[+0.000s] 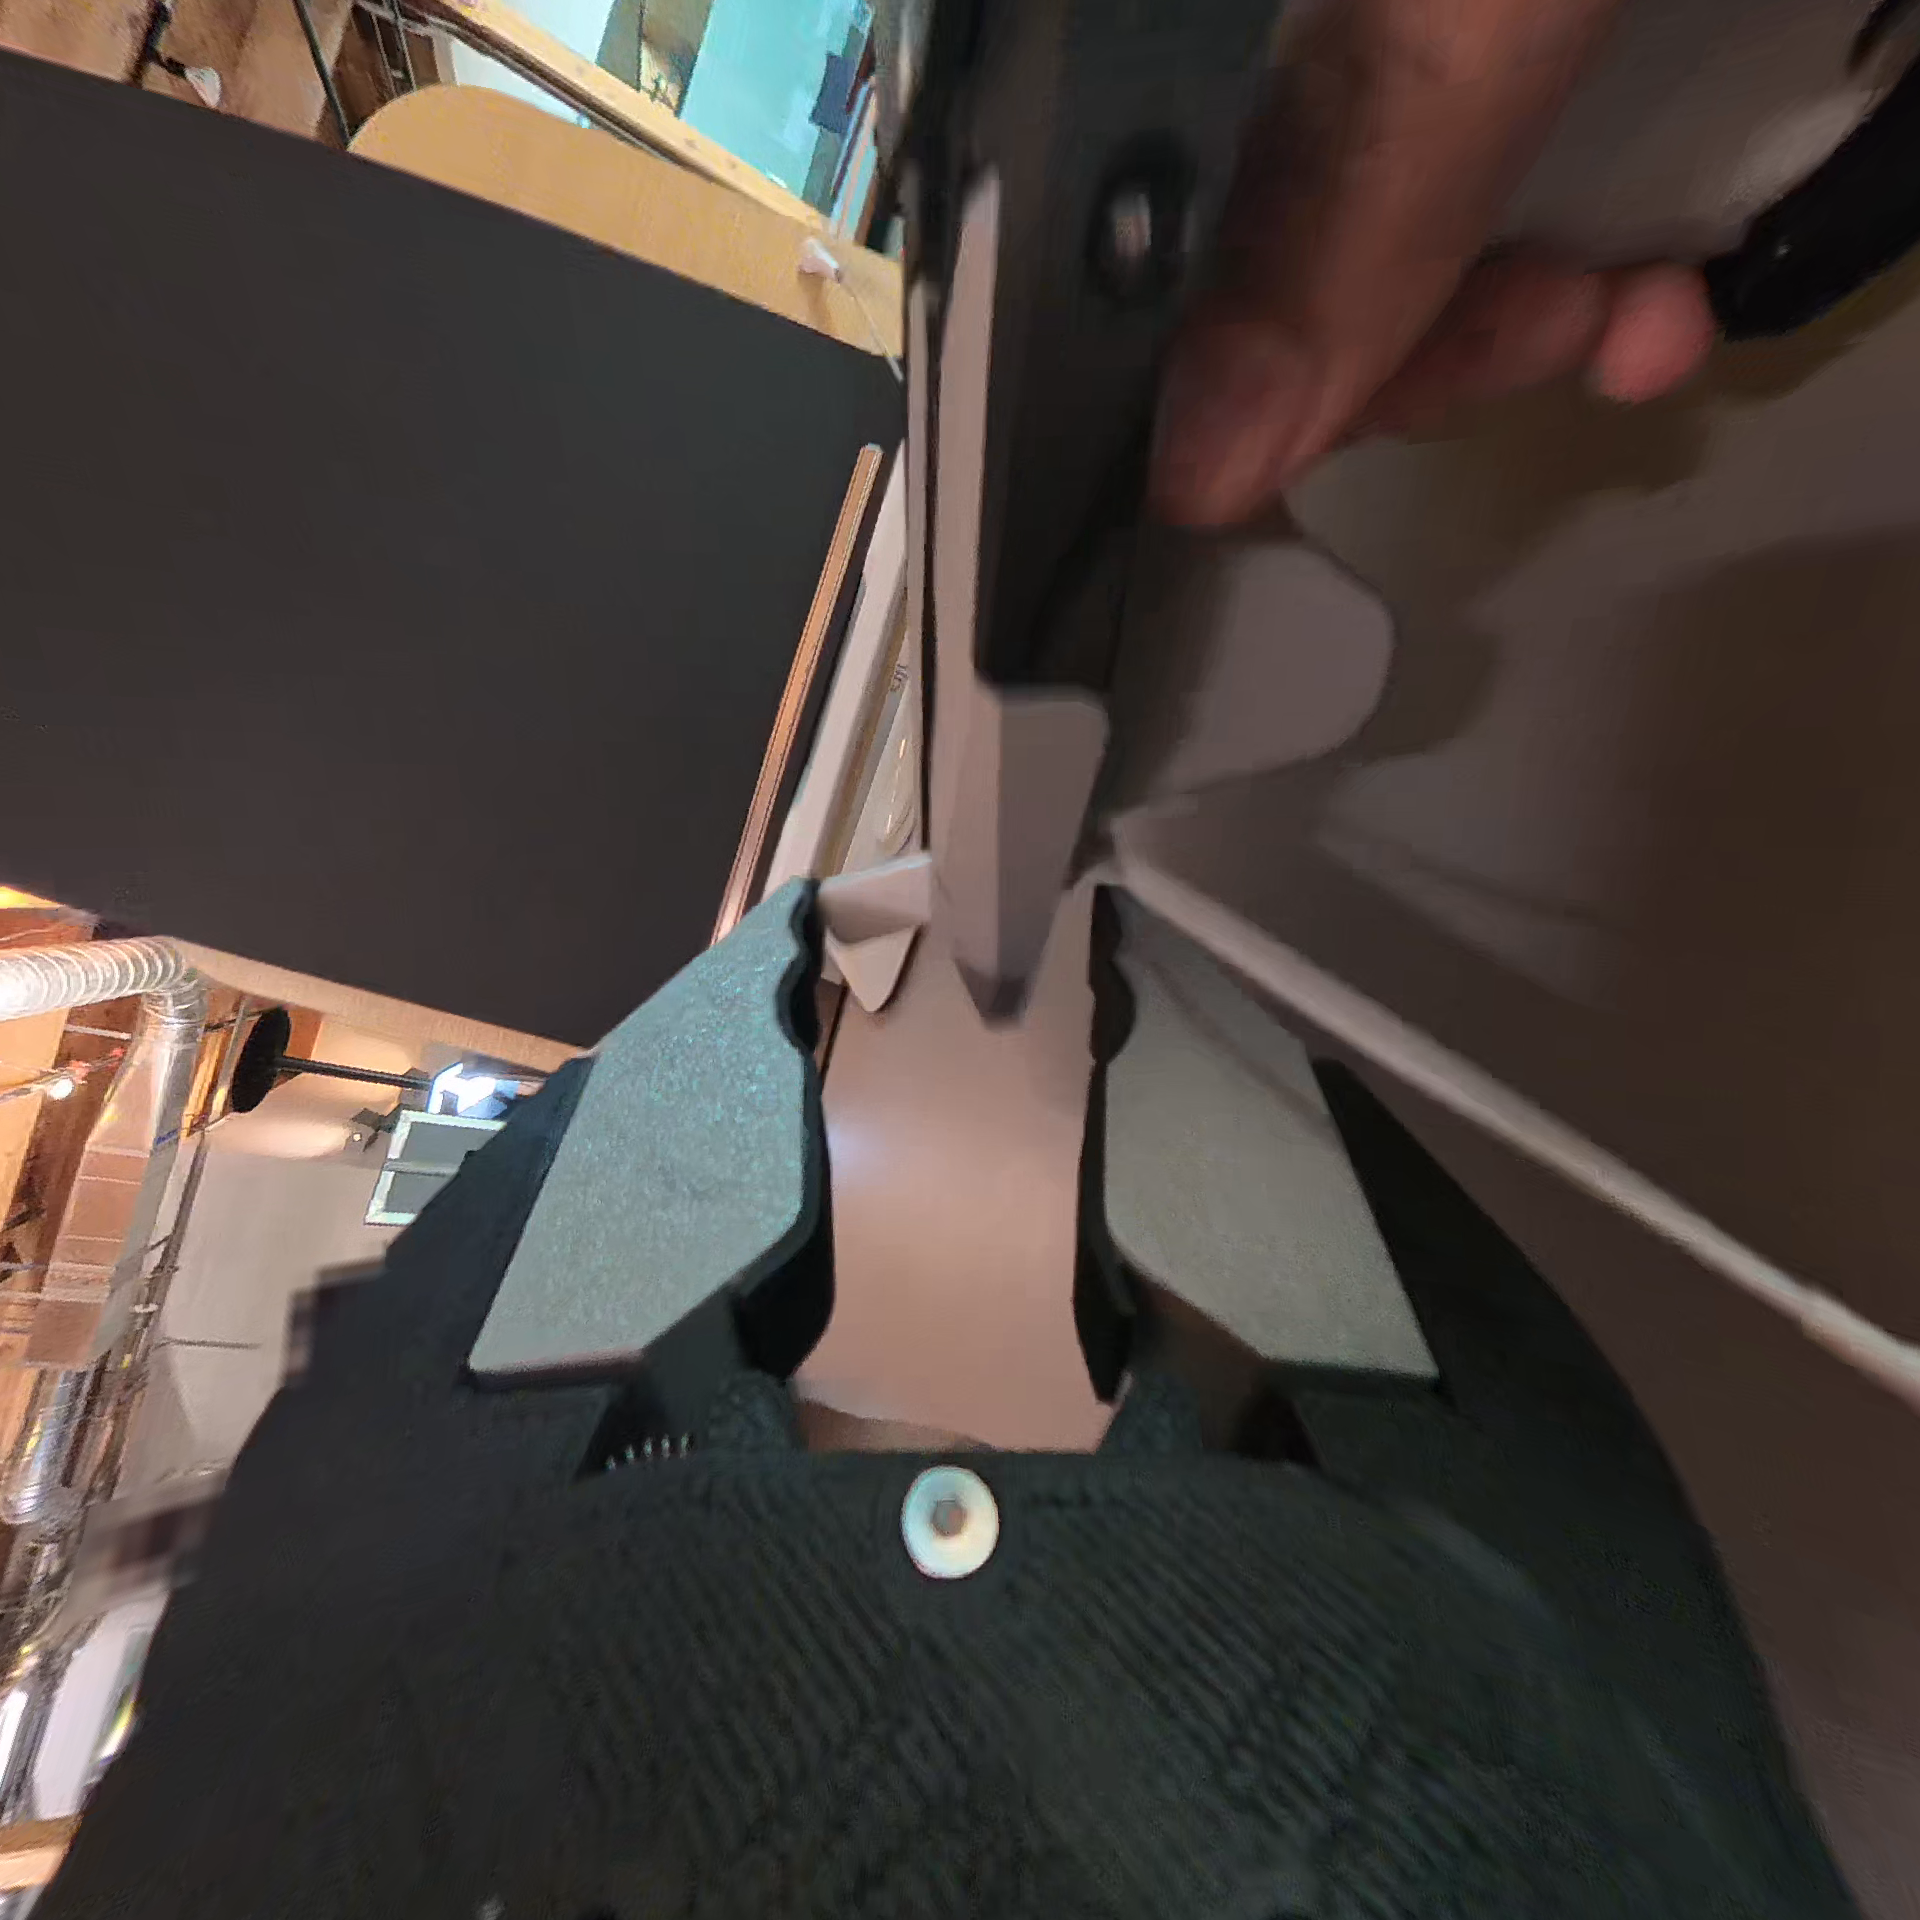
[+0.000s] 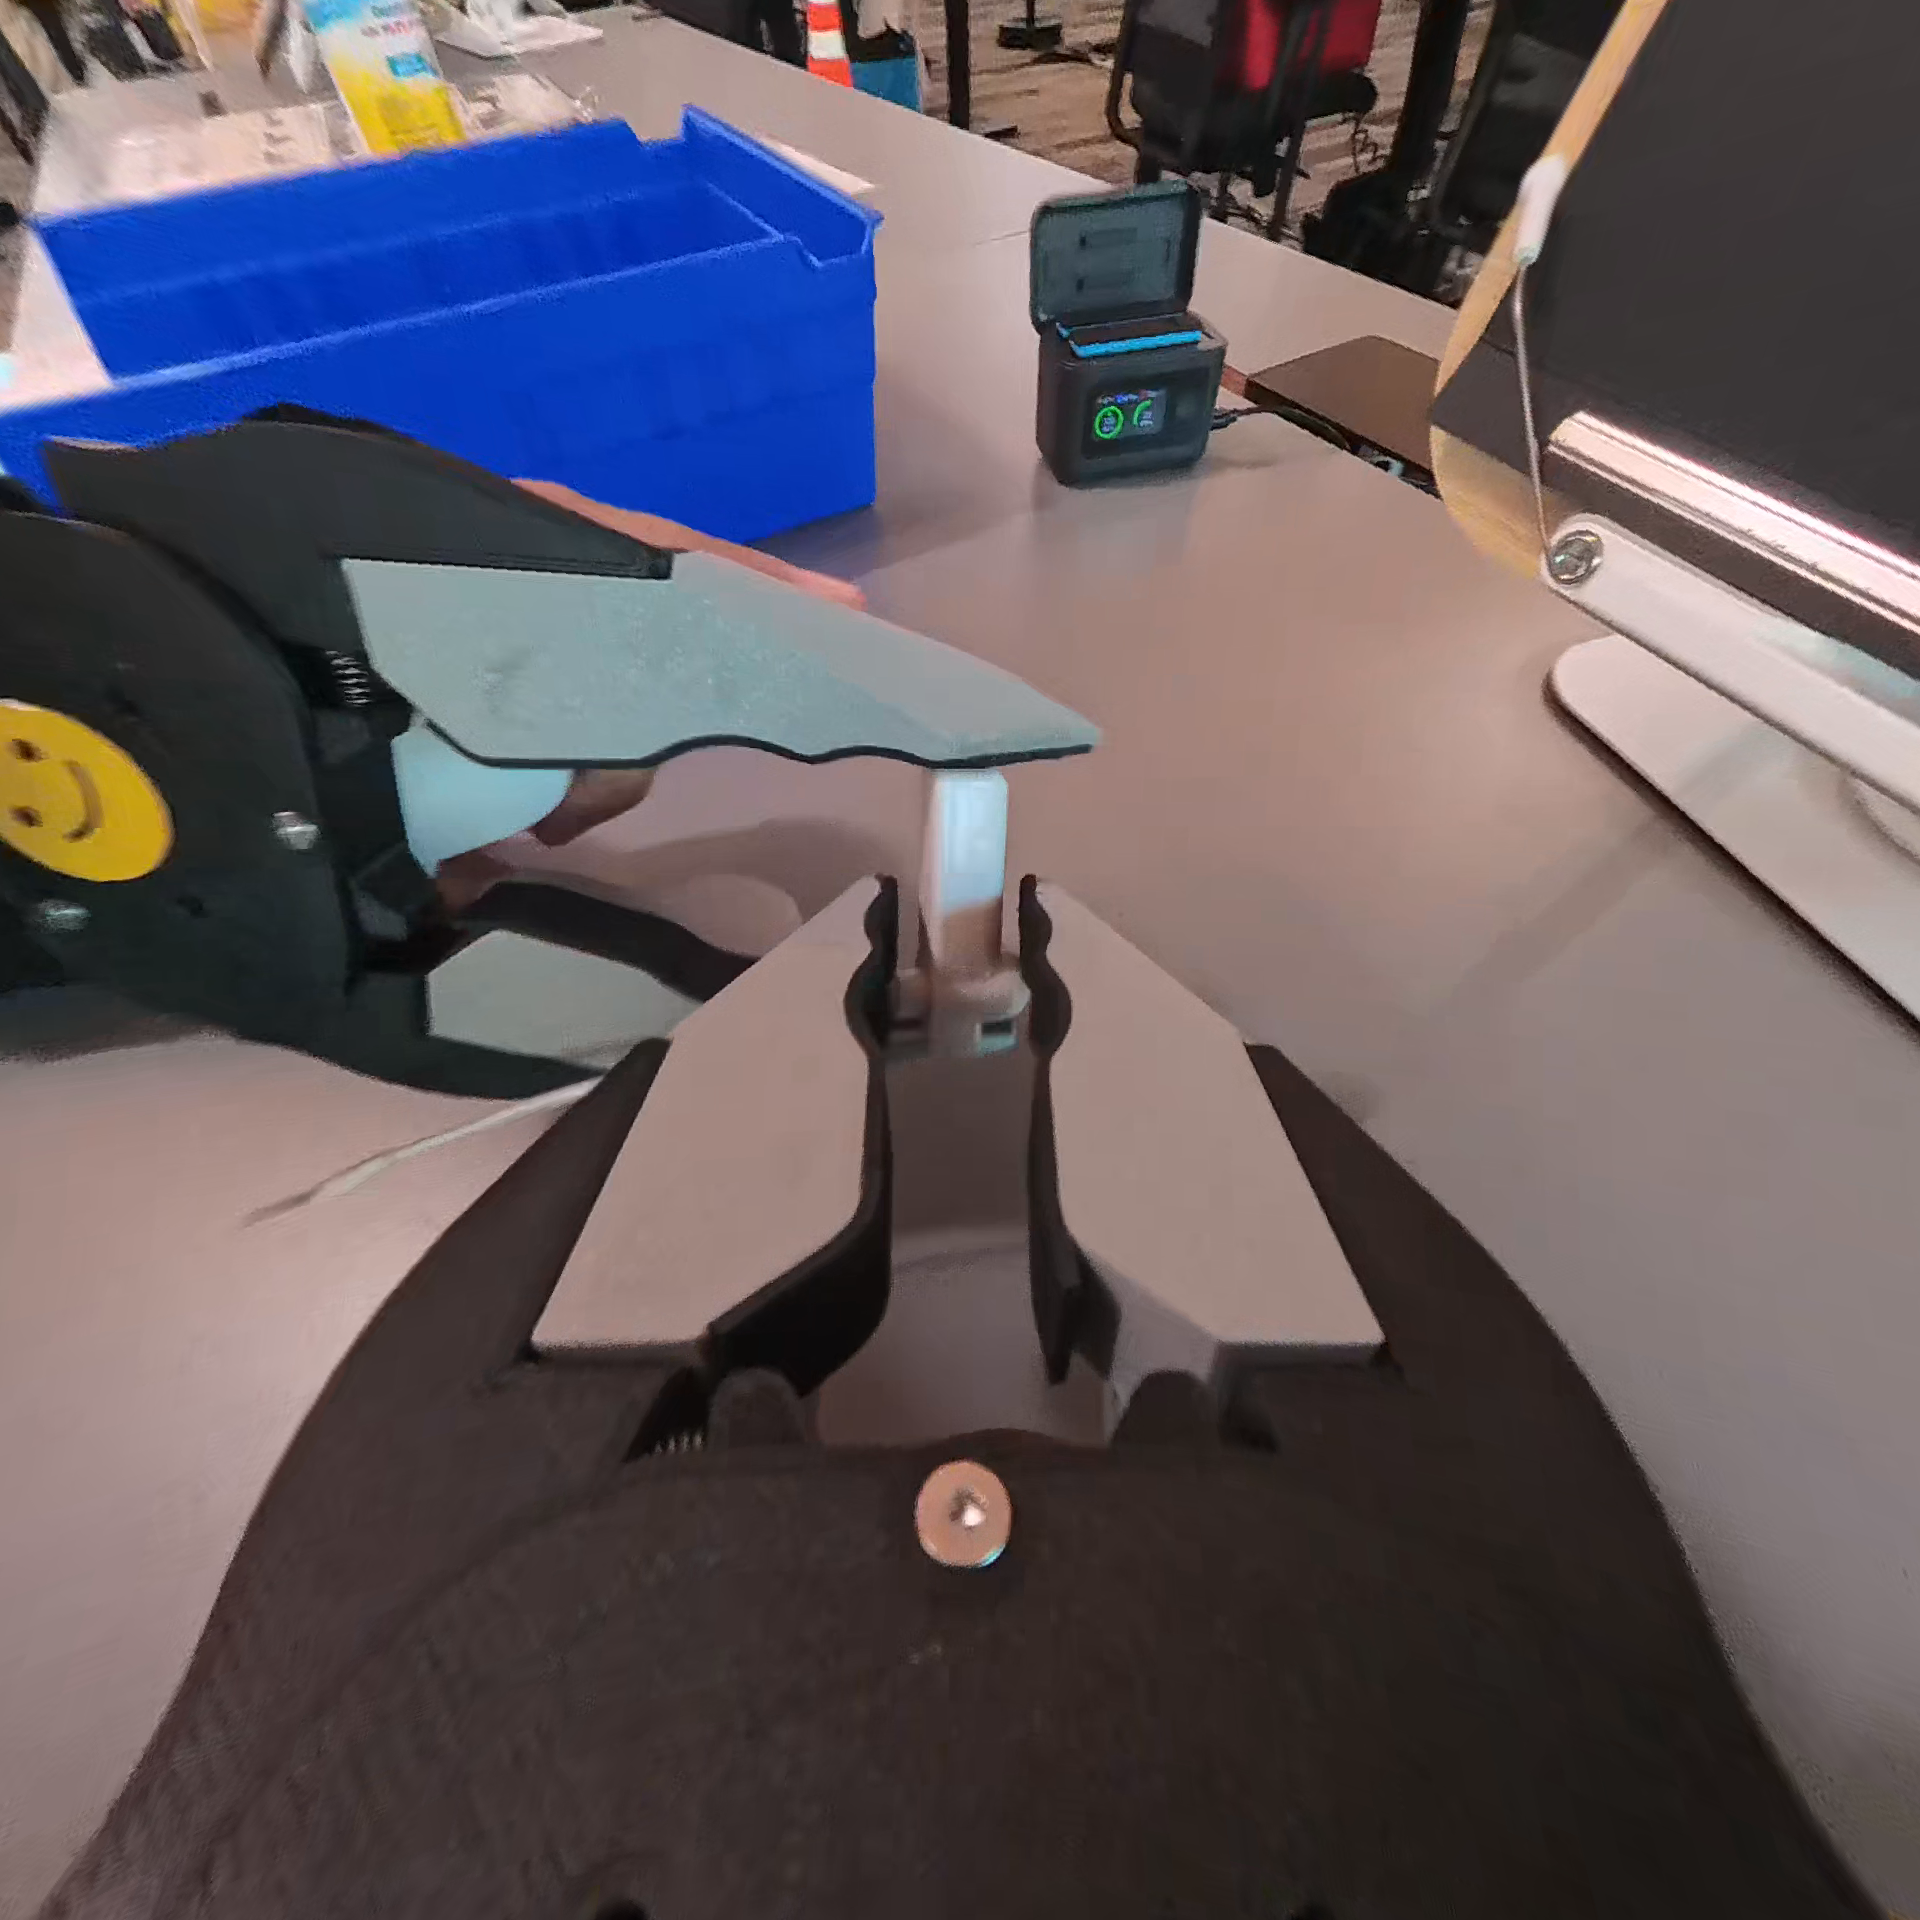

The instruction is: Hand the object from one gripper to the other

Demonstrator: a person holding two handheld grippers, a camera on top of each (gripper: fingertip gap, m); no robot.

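right hand-held gripper (image 2: 951, 935) clamps white block (image 2: 966, 894); left hand-held gripper (image 1: 951, 935) gapes around it.

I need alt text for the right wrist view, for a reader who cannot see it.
The right gripper grips a small white block upright above a grey table, while the left gripper reaches its top from the left. Behind stand a blue bin and a black charging case.
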